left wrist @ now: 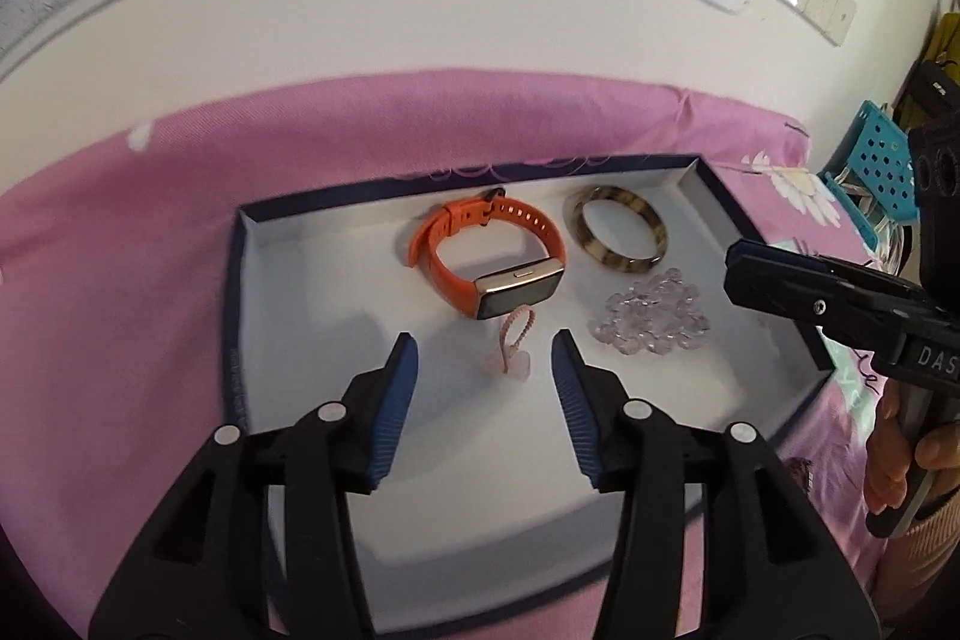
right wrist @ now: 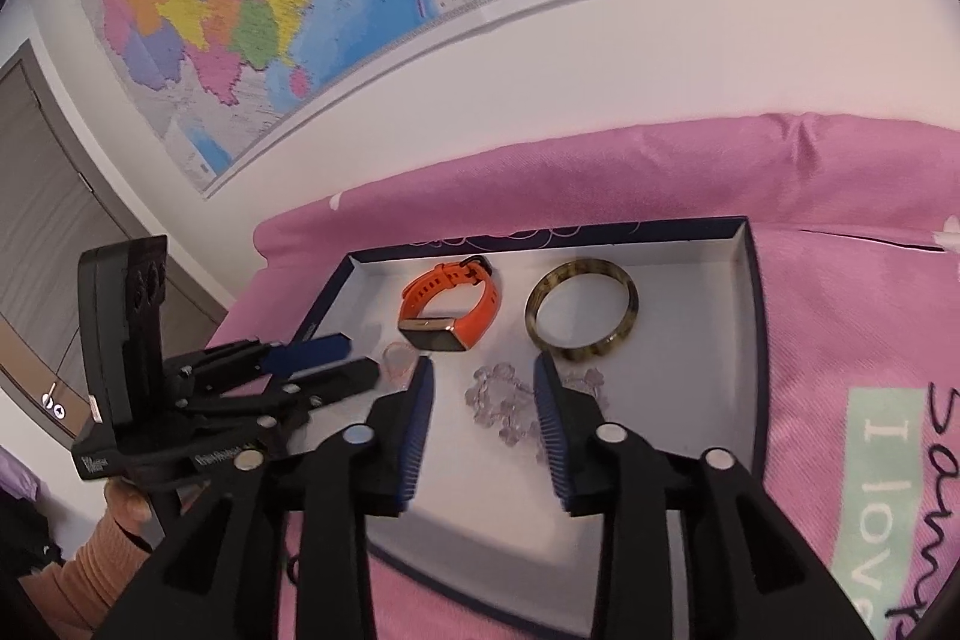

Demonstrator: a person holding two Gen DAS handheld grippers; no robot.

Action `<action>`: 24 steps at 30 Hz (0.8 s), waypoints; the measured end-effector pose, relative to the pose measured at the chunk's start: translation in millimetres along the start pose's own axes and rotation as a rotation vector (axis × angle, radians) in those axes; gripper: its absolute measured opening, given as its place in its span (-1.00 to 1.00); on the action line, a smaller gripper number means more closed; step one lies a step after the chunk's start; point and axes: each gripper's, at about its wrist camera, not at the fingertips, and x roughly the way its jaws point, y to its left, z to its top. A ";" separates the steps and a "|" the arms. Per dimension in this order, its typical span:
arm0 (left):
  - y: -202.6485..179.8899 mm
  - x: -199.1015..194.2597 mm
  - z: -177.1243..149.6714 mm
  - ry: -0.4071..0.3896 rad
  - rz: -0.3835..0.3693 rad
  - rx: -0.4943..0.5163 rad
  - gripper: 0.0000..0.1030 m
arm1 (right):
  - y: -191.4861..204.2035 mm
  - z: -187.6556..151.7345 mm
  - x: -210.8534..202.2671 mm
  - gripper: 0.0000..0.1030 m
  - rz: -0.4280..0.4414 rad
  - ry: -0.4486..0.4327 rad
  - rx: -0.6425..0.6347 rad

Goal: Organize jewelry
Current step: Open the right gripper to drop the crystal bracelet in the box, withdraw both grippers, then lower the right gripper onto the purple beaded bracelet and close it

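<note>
Hovering over the tray (left wrist: 300, 232), both grippers sit part open w/ nothing gripped. Left gripper (left wrist: 485, 349) frames the small pink charm (left wrist: 510, 349) lying loose on the tray floor; right gripper (right wrist: 483, 400) frames the clear bead bracelet (right wrist: 510, 409), pads not touching. Watch (left wrist: 492, 259) at 12 o'clock from the charm, brown bangle (left wrist: 615, 235) at approx 1 o'clock. Looks like a between-items step: all four pieces are in the tray. Next move prob needs a small, careful pinch if either piece gets shifted.

Watch (left wrist: 489, 259) left of bangle (left wrist: 617, 236) (in tray (left wrist: 300, 268))
</note>
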 end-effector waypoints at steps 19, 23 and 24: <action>-12.0 -72.9 -74.7 -0.098 -0.078 0.027 0.19 | -11.4 -86.3 -68.1 -0.05 -0.088 0.023 -0.050; -10.9 -74.2 -87.6 -0.087 -0.078 0.023 0.19 | -17.4 -102.2 -68.0 -0.05 -0.115 0.051 -0.045; -10.3 -74.5 -90.2 -0.083 -0.076 0.021 0.19 | -17.5 -104.2 -67.7 -0.05 -0.120 0.055 -0.045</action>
